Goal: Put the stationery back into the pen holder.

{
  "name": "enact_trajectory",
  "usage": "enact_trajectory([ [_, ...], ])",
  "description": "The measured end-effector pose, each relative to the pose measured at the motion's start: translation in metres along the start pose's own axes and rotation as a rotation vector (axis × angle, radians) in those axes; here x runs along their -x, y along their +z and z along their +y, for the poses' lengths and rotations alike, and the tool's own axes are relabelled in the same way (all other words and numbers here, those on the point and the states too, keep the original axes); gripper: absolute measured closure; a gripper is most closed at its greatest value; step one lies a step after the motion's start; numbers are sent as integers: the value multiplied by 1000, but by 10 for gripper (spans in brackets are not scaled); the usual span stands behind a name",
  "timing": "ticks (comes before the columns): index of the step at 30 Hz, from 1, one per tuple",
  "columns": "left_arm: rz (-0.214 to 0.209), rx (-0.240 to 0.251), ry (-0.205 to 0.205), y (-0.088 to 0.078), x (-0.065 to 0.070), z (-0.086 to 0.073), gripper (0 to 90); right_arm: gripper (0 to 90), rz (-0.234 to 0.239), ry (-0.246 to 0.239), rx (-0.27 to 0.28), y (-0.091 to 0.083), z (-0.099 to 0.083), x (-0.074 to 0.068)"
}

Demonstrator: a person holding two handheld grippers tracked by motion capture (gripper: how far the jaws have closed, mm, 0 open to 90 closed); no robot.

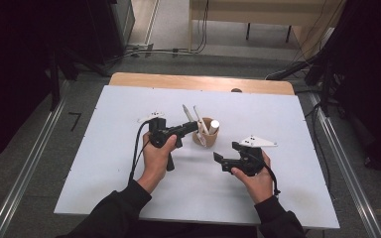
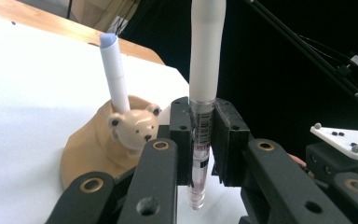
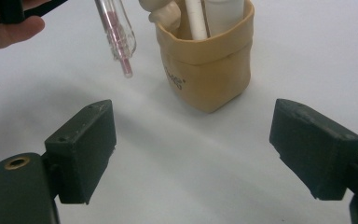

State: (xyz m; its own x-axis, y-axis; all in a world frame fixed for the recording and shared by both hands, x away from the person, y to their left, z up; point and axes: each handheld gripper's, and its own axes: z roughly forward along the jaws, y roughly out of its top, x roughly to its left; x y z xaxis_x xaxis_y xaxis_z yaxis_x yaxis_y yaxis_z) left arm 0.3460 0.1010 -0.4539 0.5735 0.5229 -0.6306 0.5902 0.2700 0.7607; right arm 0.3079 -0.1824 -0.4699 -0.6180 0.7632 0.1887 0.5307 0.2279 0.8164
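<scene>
The left tongs (image 2: pixel 200 140) were clenched on a pen (image 2: pixel 206 60), gripping it about the clear barrel, white cap up and tip hanging below the jaws. Just beside those tongs, touching nothing of them, sat the tan bear cup (image 2: pixel 98 140), with a white marker (image 2: pixel 114 74) standing in it behind the bear's head. From above, the left tongs (image 1: pixel 191 128) sat hard against the cup (image 1: pixel 204 135), the pen (image 1: pixel 187 113) leaning up and away over its rim. The right tongs (image 3: pixel 193 154) were released, jaws wide and empty, low over the worktop (image 3: pixel 177 186) with the cup (image 3: pixel 205 70) ahead of them and the pen's tip (image 3: pixel 121 44) hanging off to the cup's side, clear of the rim. The right tongs (image 1: pixel 228 161) held well short of the cup on the worktop (image 1: pixel 129 163). By my reading the step was seating the pen in the cup, and the tip looked to sit outside the mouth. Doing it well would mean lifting the tip above the rim, bringing it over the open gap beside the marker, keeping the pen near upright, then lowering before letting go. The cup looked soft and light, so a nudge could tip it; the free tongs could steady its wall.
</scene>
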Motion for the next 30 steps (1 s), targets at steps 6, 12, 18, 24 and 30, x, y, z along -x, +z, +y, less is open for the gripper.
enact_trajectory([
  [6, 2, 7, 6, 6, 4, 6, 807, 129, 0, 1, -2, 1, 0, 0],
  [12, 11, 12, 8, 13, 2, 9, 806, 130, -1, 4, -1, 1, 0, 1],
  [18, 17, 19, 12, 18, 3, 14, 806, 130, 2, 4, 0, 1, 0, 1],
  [24, 33, 25, 19, 22, 1, 19, 806, 130, 2, 5, 0, 1, 0, 1],
  [30, 56, 31, 41, 26, 0, 21, 806, 130, 3, 6, 1, 1, 0, 1],
])
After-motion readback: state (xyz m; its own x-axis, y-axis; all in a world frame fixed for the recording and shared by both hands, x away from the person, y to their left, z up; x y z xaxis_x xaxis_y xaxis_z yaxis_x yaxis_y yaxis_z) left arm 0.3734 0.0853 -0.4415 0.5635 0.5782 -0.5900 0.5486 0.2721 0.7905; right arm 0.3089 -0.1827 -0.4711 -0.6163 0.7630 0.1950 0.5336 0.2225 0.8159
